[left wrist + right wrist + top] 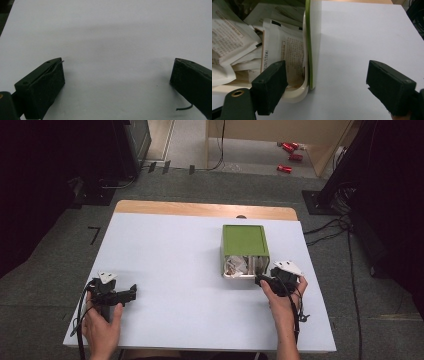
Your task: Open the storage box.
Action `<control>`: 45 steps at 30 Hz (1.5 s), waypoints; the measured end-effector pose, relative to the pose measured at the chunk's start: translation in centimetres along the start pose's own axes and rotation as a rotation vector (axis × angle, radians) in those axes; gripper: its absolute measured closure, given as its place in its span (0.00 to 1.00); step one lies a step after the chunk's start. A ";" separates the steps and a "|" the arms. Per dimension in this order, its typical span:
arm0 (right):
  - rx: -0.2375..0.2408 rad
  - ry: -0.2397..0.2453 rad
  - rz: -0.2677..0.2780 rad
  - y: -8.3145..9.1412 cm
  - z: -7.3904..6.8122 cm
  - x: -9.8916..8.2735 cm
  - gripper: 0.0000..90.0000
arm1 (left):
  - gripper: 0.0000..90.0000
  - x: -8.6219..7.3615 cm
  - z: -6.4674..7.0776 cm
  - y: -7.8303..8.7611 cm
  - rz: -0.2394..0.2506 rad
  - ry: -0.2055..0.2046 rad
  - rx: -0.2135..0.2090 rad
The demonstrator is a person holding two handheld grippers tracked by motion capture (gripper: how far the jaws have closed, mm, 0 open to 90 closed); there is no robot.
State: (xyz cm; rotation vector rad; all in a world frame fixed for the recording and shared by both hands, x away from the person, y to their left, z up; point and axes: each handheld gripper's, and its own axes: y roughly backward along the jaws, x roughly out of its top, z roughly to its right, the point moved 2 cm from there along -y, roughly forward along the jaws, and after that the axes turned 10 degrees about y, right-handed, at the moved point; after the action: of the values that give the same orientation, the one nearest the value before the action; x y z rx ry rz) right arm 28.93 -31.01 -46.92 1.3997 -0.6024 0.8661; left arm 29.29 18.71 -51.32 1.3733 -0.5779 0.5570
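Left hand-held gripper (131, 293): one, jaws spread wide over bare worktop (175, 270).
Right hand-held gripper (325, 85): one, jaws apart, straddling the box's near corner wall.
Box (244, 241): one, green-topped, right of centre, just beyond the right hand-held gripper.
Packets (284, 52): several, exact count unclear, inside the box.
Cans (289, 156): about four, red, on the far floor.

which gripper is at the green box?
The right gripper, at the open front end of the green box, jaws open astride its right wall. The left gripper sits open over bare table, far left.
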 end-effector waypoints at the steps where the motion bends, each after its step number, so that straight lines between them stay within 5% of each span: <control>1: -0.001 -0.002 0.001 -0.1 0.0 0.0 0.19 | 0.00 0.0 0.0 0.0 0.000 0.000 0.000; 24: -0.055 -0.012 -0.030 -2.7 0.2 -0.2 0.23 | 0.00 0.0 0.0 0.0 0.000 0.000 0.000; 29: -0.028 -0.054 -0.044 -3.1 0.7 -0.4 0.20 | 0.00 0.0 0.0 0.0 0.000 0.000 0.000; 45: 0.002 -0.042 -0.074 -2.2 0.7 -1.0 0.21 | 0.00 0.0 0.0 0.0 0.000 0.000 0.000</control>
State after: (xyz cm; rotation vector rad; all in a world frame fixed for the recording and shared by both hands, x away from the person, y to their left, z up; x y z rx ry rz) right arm 30.29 -31.77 -48.92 1.4362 -0.5784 0.7798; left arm 29.29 18.71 -51.32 1.3733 -0.5780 0.5569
